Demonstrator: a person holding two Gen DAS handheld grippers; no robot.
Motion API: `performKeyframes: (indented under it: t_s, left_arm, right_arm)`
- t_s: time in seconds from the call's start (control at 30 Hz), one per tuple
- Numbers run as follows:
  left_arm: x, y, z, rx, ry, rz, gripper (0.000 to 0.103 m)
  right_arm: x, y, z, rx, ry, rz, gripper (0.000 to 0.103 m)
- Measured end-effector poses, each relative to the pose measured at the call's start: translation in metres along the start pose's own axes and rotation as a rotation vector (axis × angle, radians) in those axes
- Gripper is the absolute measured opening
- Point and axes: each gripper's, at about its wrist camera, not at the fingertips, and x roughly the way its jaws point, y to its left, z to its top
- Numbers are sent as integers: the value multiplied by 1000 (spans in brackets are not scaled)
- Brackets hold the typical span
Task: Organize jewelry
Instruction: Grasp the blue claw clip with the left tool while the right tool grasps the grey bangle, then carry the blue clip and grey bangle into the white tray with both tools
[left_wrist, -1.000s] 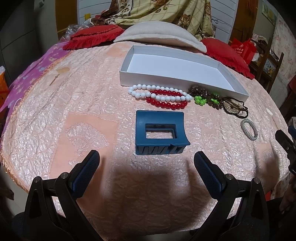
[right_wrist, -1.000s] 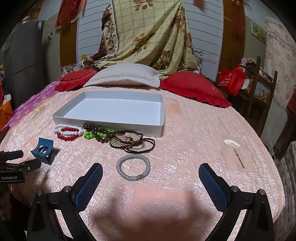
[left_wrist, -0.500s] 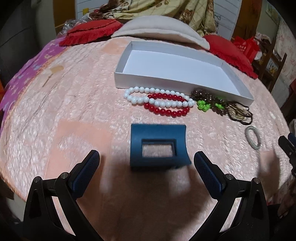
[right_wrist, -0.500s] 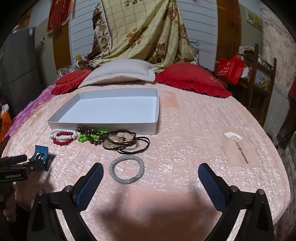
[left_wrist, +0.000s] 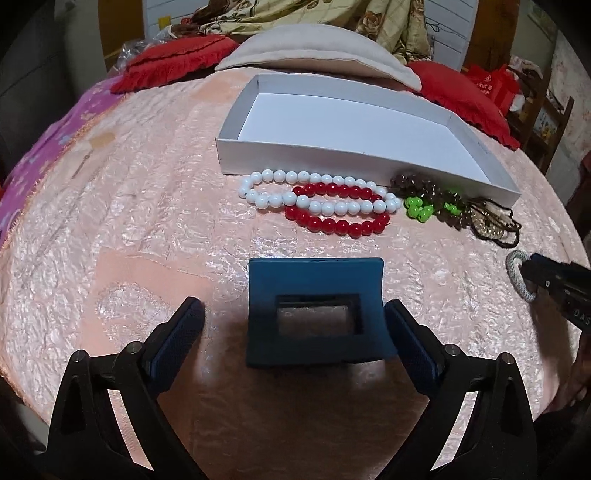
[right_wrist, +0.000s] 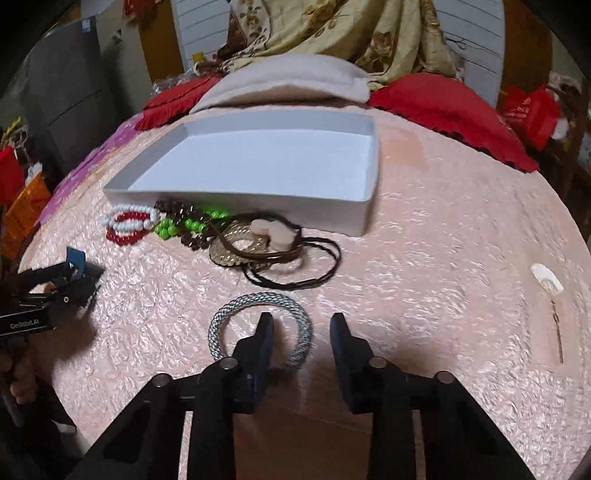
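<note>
1. Left wrist view: the left gripper (left_wrist: 293, 325) has advanced over the last second. The blue clip (left_wrist: 316, 310), then lying well ahead of the jaws, now sits between them. The jaws are spread; the right pad is touching or just beside the clip's right edge, and the left pad stands clear of it.
2. Right wrist view: the right gripper (right_wrist: 301, 332) has dropped toward the grey band (right_wrist: 259, 325) and its jaws have narrowed from a wide spread. They remain apart, pinching nothing. One finger is inside the ring and the other outside it, so the ring's right side lies between them.
3. Judged meaning: both grippers are set for a pick. Closing is the next step on each side, followed by a carry to the box (right_wrist: 354, 214).
4. Box: white, shallow, nothing in it. It lies on the bed (right_wrist: 443, 258) far of all the jewelry, so no item is stored yet.
5. Clip: dark blue, rigid, with a rectangular window through its top face. It rests flat on the bed, near of the bead strands.
6. Band: woven grey-and-white ring, lying flat and near of the tangled brown cords (right_wrist: 291, 266).
7. Other items: white beads (left_wrist: 321, 192) and red beads (left_wrist: 338, 210) overlap just near of the box wall, with green beads (left_wrist: 417, 210) to their right.
</note>
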Motion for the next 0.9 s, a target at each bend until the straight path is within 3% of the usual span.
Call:
performKeyframes:
  t_s: [0.13, 0.2, 0.33, 0.5, 0.6, 0.63, 0.9]
  left_arm:
    - [-1, -5, -1, 26, -9, 24, 84]
    - [-4, -7, -2, 38, -22, 23, 65]
    - [-5, -6, -3, 35, -27, 12, 64]
    - [-8, 0, -3, 7, -37, -56, 64]
    - [-13, 2, -2, -7, -60, -75, 64]
    - [-16, 3, -2, -11, -73, -76, 64]
    - [-21, -1, -2, -17, -90, -49, 64]
  right_arm:
    - [3, 8, 0, -38, -7, -25, 24]
    - [2, 9, -1, -46, -7, -32, 23]
    - [1, 8, -3, -29, -15, -39, 23]
    - [1, 11, -2, -37, -14, -55, 23]
    - [1, 15, -2, -54, -10, -74, 6]
    - [0, 17, -3, -57, -13, -84, 6]
    - [-32, 23, -5, 5, -134, -73, 6]
